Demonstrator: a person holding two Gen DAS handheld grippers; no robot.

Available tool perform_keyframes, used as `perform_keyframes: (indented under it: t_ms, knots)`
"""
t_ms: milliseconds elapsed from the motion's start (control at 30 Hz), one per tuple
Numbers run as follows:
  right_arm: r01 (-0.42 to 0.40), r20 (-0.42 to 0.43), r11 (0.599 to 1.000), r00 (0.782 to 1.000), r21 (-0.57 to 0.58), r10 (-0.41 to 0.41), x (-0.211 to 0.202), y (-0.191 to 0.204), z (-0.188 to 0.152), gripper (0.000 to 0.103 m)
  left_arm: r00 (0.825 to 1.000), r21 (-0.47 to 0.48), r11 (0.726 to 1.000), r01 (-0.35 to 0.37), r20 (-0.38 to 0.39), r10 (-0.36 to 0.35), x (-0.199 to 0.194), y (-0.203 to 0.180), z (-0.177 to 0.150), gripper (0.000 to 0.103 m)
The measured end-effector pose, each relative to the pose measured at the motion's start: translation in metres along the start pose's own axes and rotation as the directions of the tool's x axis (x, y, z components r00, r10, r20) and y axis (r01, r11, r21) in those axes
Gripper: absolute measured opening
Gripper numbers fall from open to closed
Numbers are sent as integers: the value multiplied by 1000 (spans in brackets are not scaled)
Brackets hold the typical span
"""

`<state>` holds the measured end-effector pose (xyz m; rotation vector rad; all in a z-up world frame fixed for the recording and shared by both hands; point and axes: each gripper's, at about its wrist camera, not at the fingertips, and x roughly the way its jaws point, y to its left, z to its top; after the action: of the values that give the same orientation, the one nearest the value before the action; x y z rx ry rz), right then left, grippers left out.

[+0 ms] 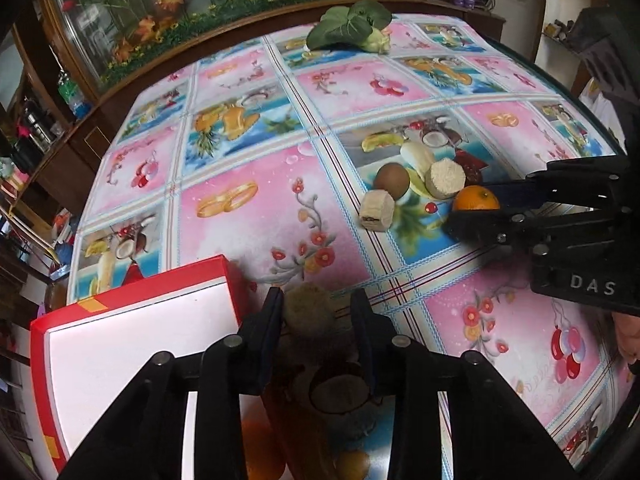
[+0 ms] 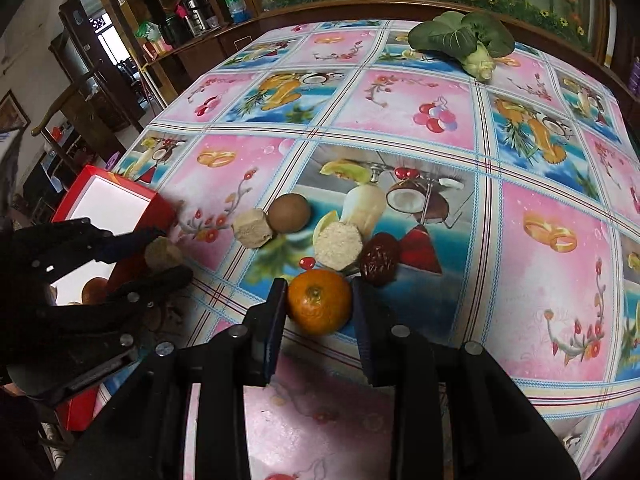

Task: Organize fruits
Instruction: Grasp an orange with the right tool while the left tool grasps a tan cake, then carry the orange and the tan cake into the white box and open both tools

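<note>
Orange and round, the tangerine (image 2: 319, 301) sits on the patterned tablecloth (image 2: 420, 120) between the two fingers of the right gripper (image 2: 319, 312) — the pads stand close on either side, but whether they press the peel I cannot tell. Just beyond it lie a wrinkled red date (image 2: 379, 259), a pale rice-like puck (image 2: 339, 246), a brown kiwi (image 2: 288, 213) and a beige cake block (image 2: 252, 227), all bunched together on one printed square. The left gripper (image 1: 316, 312) is clenched on a tan crumbly cylinder (image 1: 310, 306), held near the corner of the red box (image 1: 132, 332) with its white inside. In the right wrist view a brown rounded item shows inside that box — too shadowed to identify. A leafy bok choy (image 2: 464, 42) rests alone at the far edge of the table.
</note>
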<state>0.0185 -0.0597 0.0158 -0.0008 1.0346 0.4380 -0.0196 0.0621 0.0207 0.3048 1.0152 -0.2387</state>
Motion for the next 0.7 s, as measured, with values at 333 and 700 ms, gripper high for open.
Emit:
perform_keyframes:
  t_ms: [333,700]
  knots:
    - [44,9,999,999,-31,-44,0,7,-2,34,999,9,999,42,-3,-42,-3,-20,-1,25]
    - [76,16,996,997,-49,-75,0,11,-4,34,999,-66,996,53,15,-52,-2,-26,1,25]
